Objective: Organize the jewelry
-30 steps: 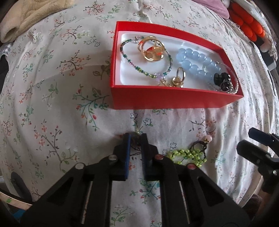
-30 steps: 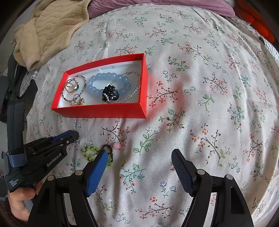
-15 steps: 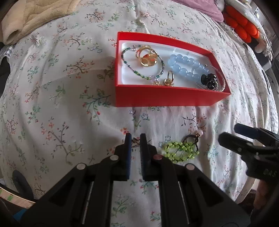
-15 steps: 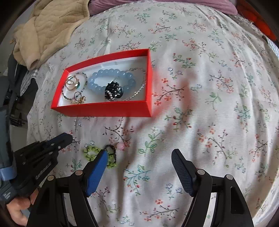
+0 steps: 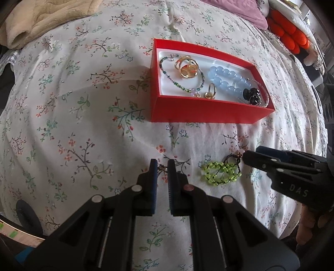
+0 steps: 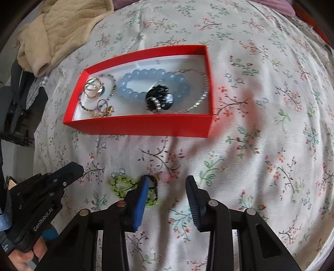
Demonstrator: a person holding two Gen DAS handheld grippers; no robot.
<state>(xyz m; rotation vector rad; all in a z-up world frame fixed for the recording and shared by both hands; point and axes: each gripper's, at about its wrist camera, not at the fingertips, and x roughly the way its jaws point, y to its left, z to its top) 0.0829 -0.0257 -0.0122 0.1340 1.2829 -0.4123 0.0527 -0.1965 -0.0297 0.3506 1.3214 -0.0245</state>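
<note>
A red box [image 5: 208, 113] [image 6: 146, 126] lies on the floral bedspread and holds a blue bead bracelet [image 5: 227, 78] [image 6: 154, 83], gold rings [image 5: 186, 68] [image 6: 92, 88], a thin beaded chain, a black bead piece [image 6: 159, 99] and a silver chain. A lime-green bead bracelet [image 5: 221, 172] [image 6: 123, 185] with a dark cord and pink bead lies on the bedspread in front of the box. My left gripper [image 5: 160, 166] [image 6: 77, 166] is nearly shut and empty, left of the bracelet. My right gripper [image 6: 168, 183] [image 5: 250, 156] is open, its left finger over the bracelet's cord end.
A beige blanket [image 6: 60, 31] [image 5: 41, 18] lies at the far left corner. A purple cloth [image 5: 235, 10] and orange rolls [image 5: 288, 31] lie at the far right. The bedspread [image 6: 261, 125] stretches to the right of the box.
My right gripper has moved left and down toward the green bracelet, and its jaws have narrowed. My left gripper has drawn back from the box and stays nearly shut.
</note>
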